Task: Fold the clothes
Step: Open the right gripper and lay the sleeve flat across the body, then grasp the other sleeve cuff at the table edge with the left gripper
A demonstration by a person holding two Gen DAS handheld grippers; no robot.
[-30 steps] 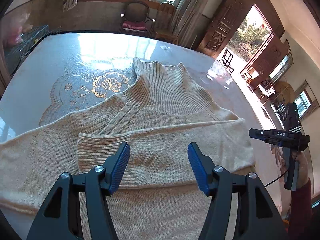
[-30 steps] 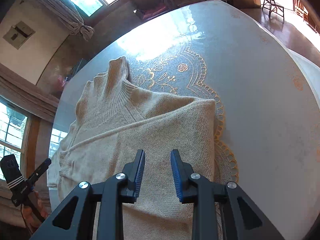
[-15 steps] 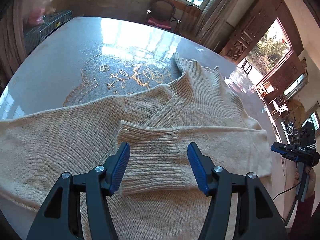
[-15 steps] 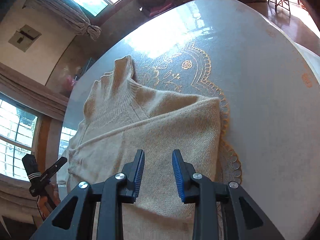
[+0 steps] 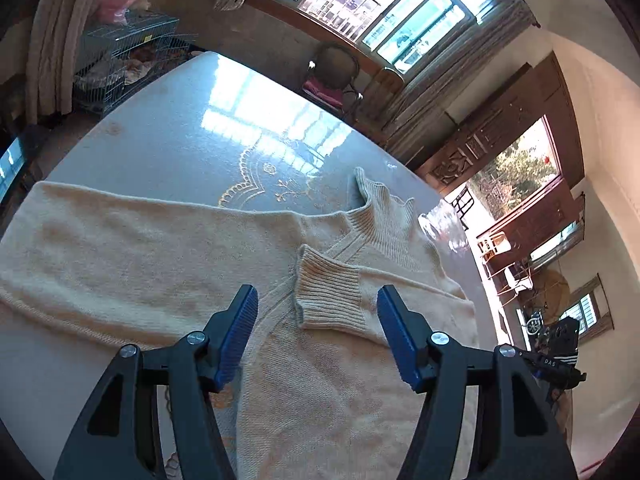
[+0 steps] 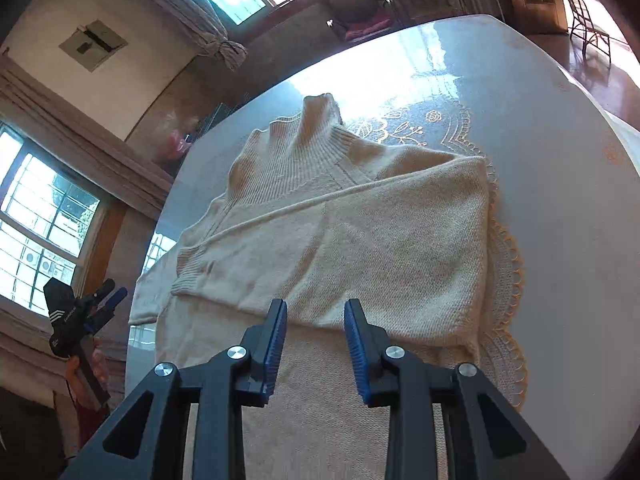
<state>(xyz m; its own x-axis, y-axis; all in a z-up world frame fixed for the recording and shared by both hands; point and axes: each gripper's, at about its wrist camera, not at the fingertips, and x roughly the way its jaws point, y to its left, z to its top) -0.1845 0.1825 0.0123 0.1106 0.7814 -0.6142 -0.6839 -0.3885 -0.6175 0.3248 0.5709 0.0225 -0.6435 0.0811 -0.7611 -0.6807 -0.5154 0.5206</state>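
Since the earlier frame the left gripper [image 5: 318, 334] has swung leftward, bringing the spread sleeve into the left half of its view; its jaws have just been opening, released above the folded cuff [image 5: 328, 294]. Right gripper [image 6: 316, 344] tilts down over the sweater [image 6: 360, 240] at frame centre, jaws parted, grasping nothing.

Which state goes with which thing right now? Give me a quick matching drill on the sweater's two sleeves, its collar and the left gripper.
Things:
1. ribbed cuff
2. unfolded sleeve
3. ribbed collar
4. left gripper

States:
A. stretched flat across the table, away from the body
B. jaws apart, nothing between the pads, having just been opening
C. lying on the sweater's chest, sleeve folded across
D. at the far end, one corner standing up

Pairs: 1-C, 2-A, 3-D, 4-B
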